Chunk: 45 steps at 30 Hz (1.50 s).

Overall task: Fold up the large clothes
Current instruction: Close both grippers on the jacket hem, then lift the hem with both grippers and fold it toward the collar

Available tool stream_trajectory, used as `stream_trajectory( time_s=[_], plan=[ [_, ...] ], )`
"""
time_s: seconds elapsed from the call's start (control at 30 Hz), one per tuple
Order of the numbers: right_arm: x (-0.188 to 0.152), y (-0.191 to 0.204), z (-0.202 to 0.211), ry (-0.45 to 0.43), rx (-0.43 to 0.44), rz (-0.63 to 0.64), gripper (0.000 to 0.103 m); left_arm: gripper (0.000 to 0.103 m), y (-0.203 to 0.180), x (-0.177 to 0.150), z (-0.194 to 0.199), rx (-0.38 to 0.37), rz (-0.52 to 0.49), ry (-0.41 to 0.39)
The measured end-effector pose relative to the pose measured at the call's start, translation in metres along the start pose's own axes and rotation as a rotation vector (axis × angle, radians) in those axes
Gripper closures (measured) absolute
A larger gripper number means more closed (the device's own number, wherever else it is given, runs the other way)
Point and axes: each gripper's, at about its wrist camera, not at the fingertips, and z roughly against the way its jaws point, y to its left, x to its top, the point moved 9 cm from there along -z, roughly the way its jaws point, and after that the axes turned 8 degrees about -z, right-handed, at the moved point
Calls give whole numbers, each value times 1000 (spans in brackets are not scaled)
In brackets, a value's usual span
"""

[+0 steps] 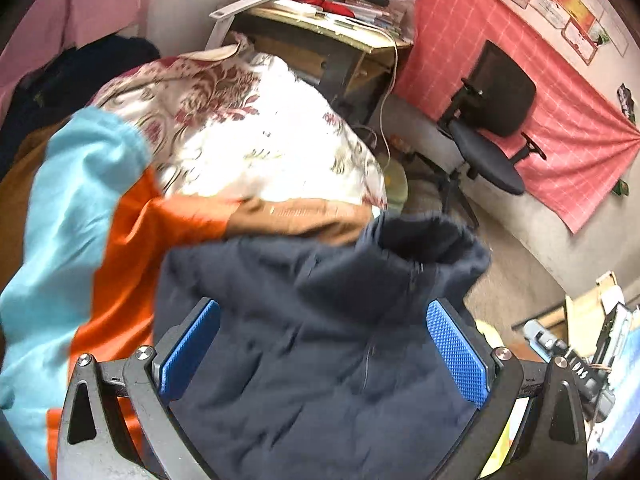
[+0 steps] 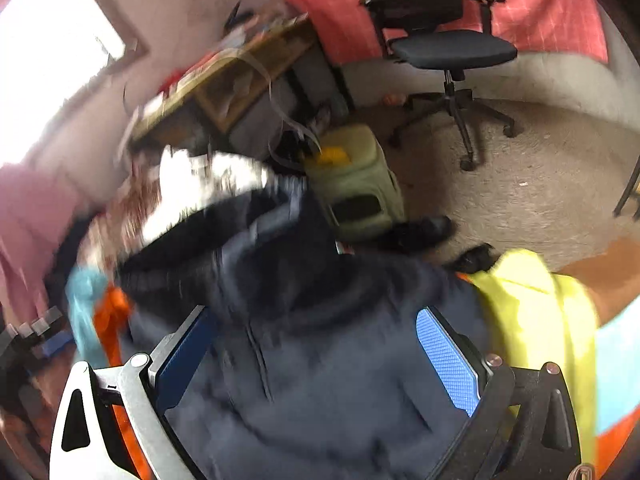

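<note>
A navy zip-up jacket lies crumpled below my left gripper, which is open; its blue pads stand wide apart over the fabric without pinching it. The jacket's collar end bunches up at the far side. In the blurred right wrist view the same navy jacket fills the space under my right gripper, which is also open, with its zip running between the fingers. An orange and light-blue garment lies left of the jacket, and a yellow garment lies to the right.
A floral white-and-red quilt is heaped behind the clothes, with a brown strip of cloth at its foot. Beyond stand a cluttered wooden desk, a black office chair, a green stool and a pink curtain.
</note>
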Motion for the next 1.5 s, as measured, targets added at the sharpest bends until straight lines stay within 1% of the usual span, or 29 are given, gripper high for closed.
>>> stream_trajectory(
  time_s=[0.07,0.17,0.2,0.27,0.3,0.33,0.37,0.4,0.43,0.47,0.5,0.53,0.57,0.6,0.63,0.67,0.73,0.87,1.0,1.03,1.13,1.23,1.33,1.4,1.5],
  plan=[
    [18,1,-17,-14,44,-53,4,2,-4,11,-14,27,-29,-19],
    [36,9,-43,-16,106,-95,12,2,-8,18,-40,84,-85,-10],
    [39,11,-50,-17,107,-99,19,2,-8,19,-44,95,-94,-12],
    [45,15,-64,-16,116,-104,28,3,-7,24,-55,116,-108,-24],
    [47,16,-72,-14,104,-107,31,4,-6,27,-57,119,-113,-32],
    [48,14,-75,-20,89,-109,32,6,-6,30,-59,122,-119,-45],
    [50,15,-79,-26,75,-114,34,11,-6,33,-60,126,-131,-62],
    [50,16,-81,-28,74,-114,40,21,-5,35,-61,125,-142,-71],
    [50,17,-83,-26,76,-107,44,29,-6,36,-62,122,-152,-73],
    [50,18,-86,-23,74,-93,52,44,-6,36,-63,112,-162,-68],
    [48,17,-88,-23,66,-82,58,54,-7,35,-65,92,-169,-57],
    [47,17,-88,-24,62,-76,63,58,-8,32,-68,70,-171,-43],
    [44,16,-88,-25,71,-70,70,71,-9,30,-68,60,-173,-39],
    [42,16,-87,-24,78,-64,81,87,-11,28,-68,42,-178,-39],
    [39,14,-84,-21,81,-56,85,94,-13,25,-66,22,-193,-40],
    [35,14,-79,-20,93,-44,88,97,-16,23,-62,24,-211,-46],
    [27,14,-65,-26,109,3,91,99,-23,16,-51,38,-267,-75],
    [-1,18,-24,-60,126,165,92,100,-25,-5,-29,53,-333,-113],
    [-44,21,18,-112,126,333,93,100,-23,-43,1,23,-386,-178],
    [-59,21,27,-123,124,370,93,100,-22,-52,6,17,-395,-187],
    [-97,18,41,-142,111,449,93,100,-19,-93,14,0,-428,-196],
    [-131,10,45,-157,87,508,94,101,-17,-126,13,-9,-445,-194],
    [-155,-1,35,-157,38,562,94,101,-15,-150,2,-17,-445,-181],
    [-162,-11,22,-138,22,547,94,101,-13,-163,-15,-21,-434,-161],
    [-164,-29,-2,-102,9,478,95,101,-10,-172,-39,-25,-385,-142]
  ],
)
